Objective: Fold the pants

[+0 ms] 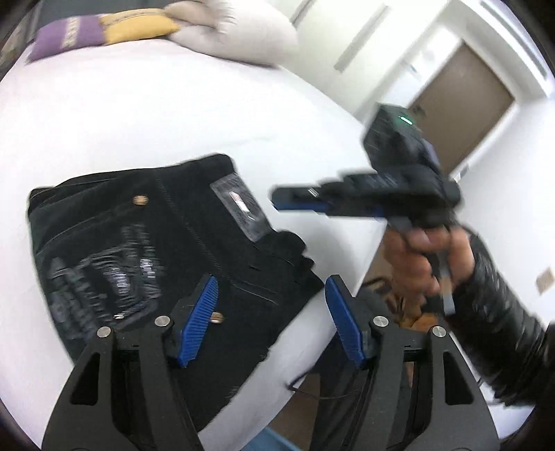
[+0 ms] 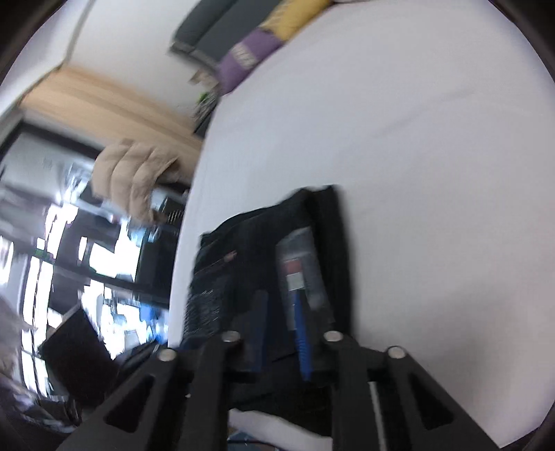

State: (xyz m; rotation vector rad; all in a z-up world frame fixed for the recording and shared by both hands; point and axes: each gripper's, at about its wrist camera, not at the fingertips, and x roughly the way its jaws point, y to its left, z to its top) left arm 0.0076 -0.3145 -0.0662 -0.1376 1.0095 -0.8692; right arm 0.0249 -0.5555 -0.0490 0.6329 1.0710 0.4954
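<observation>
Black pants [image 1: 156,249] lie folded into a compact stack on the white bed [image 1: 138,114], with a grey waist patch [image 1: 239,204] facing up. My left gripper [image 1: 270,312] is open and empty, hovering above the stack's near right corner. My right gripper [image 1: 288,199] shows in the left wrist view, held in a hand to the right of the pants and above the bed edge, its fingers close together. In the right wrist view the right gripper [image 2: 281,326] hovers over the pants [image 2: 263,249] with a narrow gap between its blue pads and nothing held.
Pillows [image 1: 236,31] and a purple and yellow cushion [image 1: 100,31] lie at the head of the bed. A brown door [image 1: 461,114] stands beyond the bed's right edge. A beige jacket [image 2: 135,173] and cluttered furniture sit off the bed's left side.
</observation>
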